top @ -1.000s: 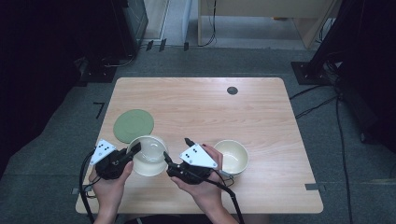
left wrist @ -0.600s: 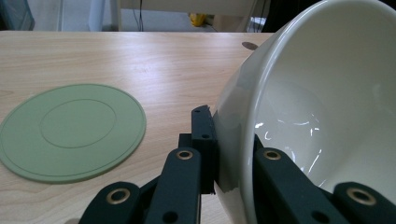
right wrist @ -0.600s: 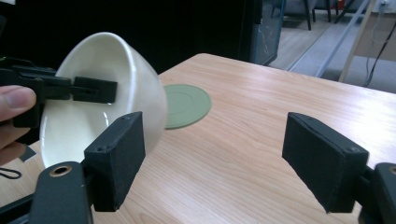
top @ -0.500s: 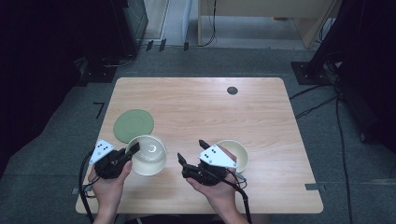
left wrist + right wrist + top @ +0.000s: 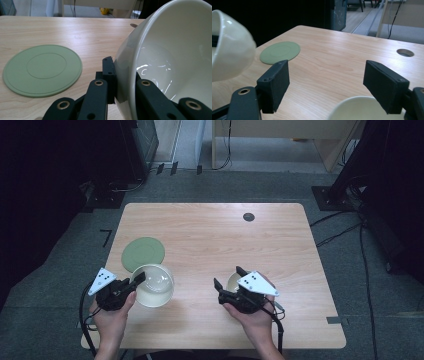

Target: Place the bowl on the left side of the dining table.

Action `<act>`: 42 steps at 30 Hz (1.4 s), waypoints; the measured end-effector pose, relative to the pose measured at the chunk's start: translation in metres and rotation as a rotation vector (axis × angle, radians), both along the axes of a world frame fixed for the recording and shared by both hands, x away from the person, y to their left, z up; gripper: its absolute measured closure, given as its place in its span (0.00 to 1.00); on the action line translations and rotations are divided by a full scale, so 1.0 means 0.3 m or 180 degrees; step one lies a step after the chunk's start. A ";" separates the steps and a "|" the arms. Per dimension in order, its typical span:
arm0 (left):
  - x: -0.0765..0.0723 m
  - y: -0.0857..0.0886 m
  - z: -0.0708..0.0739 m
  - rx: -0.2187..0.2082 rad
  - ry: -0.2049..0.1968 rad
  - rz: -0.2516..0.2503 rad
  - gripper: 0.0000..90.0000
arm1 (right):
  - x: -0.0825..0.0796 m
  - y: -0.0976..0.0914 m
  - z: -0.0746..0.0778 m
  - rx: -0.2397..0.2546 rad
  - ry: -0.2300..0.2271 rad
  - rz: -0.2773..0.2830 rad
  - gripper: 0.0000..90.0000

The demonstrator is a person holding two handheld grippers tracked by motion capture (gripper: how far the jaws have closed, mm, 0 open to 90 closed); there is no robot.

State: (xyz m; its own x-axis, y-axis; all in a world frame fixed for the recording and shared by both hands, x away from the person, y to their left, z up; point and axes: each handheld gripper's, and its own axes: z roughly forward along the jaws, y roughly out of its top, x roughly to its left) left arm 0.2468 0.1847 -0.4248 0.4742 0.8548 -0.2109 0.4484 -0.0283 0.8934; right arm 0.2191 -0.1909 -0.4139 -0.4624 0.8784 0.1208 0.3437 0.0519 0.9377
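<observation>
The left claw (image 5: 136,280) pinches the rim of a glossy white ceramic bowl (image 5: 154,285), one jaw outside the wall and one inside, as the left gripper view shows plainly. That bowl appears lifted and tilted, its mouth turned partly sideways, near the front left of the pale wooden table (image 5: 210,235). Just beyond it lies a flat round sage-green plate (image 5: 143,253), close beside the bowl in the high view.

The right claw (image 5: 227,277) stands spread wide and holds nothing. A second cream-white bowl (image 5: 362,108) sits directly under and just ahead of it, its near rim between the two jaws in the right gripper view (neither pad seems to touch it yet). The relation that matters is this: the free bowl lies straight below the right claw, well apart from the left one, so the right hand (image 5: 252,317) is plainly the nearer. A bowl has no long axis, so any point on the rim would serve.

By count: two bowls, one plate, two claws. A small dark round hole (image 5: 248,216) marks the far side of the table.
</observation>
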 end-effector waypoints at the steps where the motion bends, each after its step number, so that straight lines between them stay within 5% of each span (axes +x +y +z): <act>1: 0.001 0.004 0.001 -0.0006 0.0004 -0.0001 0.94 | 0.005 -0.017 0.001 0.0029 0.0009 -0.0008 0.24; 15: 0.015 0.048 -0.013 -0.0023 0.0045 0.0106 0.94 | 0.052 -0.255 -0.026 0.0098 0.0067 -0.0447 0.25; 35: 0.055 0.118 -0.039 -0.0038 0.0120 0.0349 0.94 | 0.082 -0.450 -0.124 -0.0117 0.0154 -0.0959 0.24; 42: 0.080 0.146 -0.037 -0.0112 0.0139 0.0438 0.94 | 0.093 -0.520 -0.191 -0.0162 0.0308 -0.1124 0.24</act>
State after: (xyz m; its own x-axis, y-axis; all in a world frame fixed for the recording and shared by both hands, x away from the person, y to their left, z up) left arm 0.2709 0.2285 -0.4359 0.3427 0.9028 -0.2599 0.4844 0.0673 0.8723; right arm 0.2471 -0.3470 -0.4710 -0.1183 0.9878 0.1011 0.4356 -0.0399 0.8993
